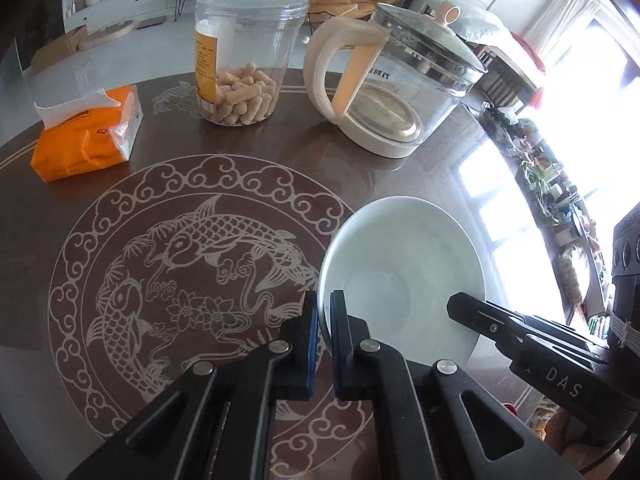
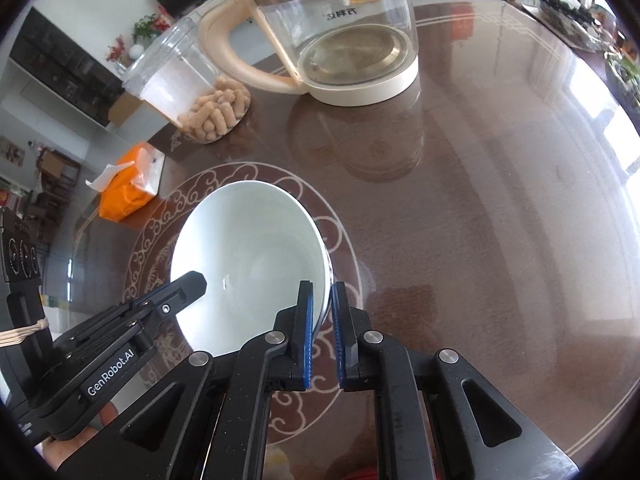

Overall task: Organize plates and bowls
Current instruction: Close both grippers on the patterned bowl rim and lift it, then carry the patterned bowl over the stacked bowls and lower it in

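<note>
Both grippers are gripping one white bowl [image 1: 404,272] over the brown worktop [image 2: 480,200]: the left gripper [image 1: 324,308] is pinching its left rim with narrow fingers, and the right gripper [image 2: 320,300] is pinching the opposite rim. A glass kettle [image 1: 400,92], snack jar [image 1: 244,56] and orange tissue pack [image 1: 88,136] are standing well beyond it.

Kettle [image 2: 344,40], jar [image 2: 200,92] and tissue pack [image 2: 128,188] block the table's [image 2: 500,220] far side.

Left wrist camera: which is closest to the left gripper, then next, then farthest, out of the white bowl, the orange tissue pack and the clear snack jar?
1. White ceramic bowl: its rim sits between the fingers of the left gripper.
2. Orange tissue pack: farther back, on the left of the table.
3. Clear plastic snack jar: farthest, behind the fish pattern, at the table's far edge.
</note>
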A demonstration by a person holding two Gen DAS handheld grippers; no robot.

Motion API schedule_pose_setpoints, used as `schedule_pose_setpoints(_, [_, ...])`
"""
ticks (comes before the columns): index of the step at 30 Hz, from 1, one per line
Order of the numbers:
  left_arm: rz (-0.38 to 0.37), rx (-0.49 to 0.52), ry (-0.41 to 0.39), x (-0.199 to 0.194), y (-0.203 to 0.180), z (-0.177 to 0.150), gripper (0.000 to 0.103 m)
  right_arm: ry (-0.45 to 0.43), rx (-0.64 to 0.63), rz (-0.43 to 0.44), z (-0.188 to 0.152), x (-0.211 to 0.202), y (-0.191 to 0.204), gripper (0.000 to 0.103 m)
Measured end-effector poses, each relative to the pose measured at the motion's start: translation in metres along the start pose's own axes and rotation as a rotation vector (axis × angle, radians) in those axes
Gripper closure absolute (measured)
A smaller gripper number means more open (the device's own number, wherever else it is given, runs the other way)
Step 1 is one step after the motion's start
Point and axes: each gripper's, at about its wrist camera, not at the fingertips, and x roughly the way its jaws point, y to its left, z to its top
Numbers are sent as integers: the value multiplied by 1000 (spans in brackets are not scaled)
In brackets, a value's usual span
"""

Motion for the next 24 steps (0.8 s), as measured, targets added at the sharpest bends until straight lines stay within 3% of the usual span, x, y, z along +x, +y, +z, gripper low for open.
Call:
schedule_pose_setpoints(5, [32,78,-100,-82,-3,-53,97,-45,-81,41,-44,-55,34,91])
schedule_pose_setpoints(10, [27,29,-139,-139,23,-124,96,-54,-126,148,-103,-93,66,90])
schedule_pose_setpoints(17, [86,-46,-130,-152,57,-193,96,40,-195,185,-172,-79,103,90])
schedule_pose_setpoints(24, [111,-77,-102,-137,73,-214,96,115,-209,169,-202,-44,114,90])
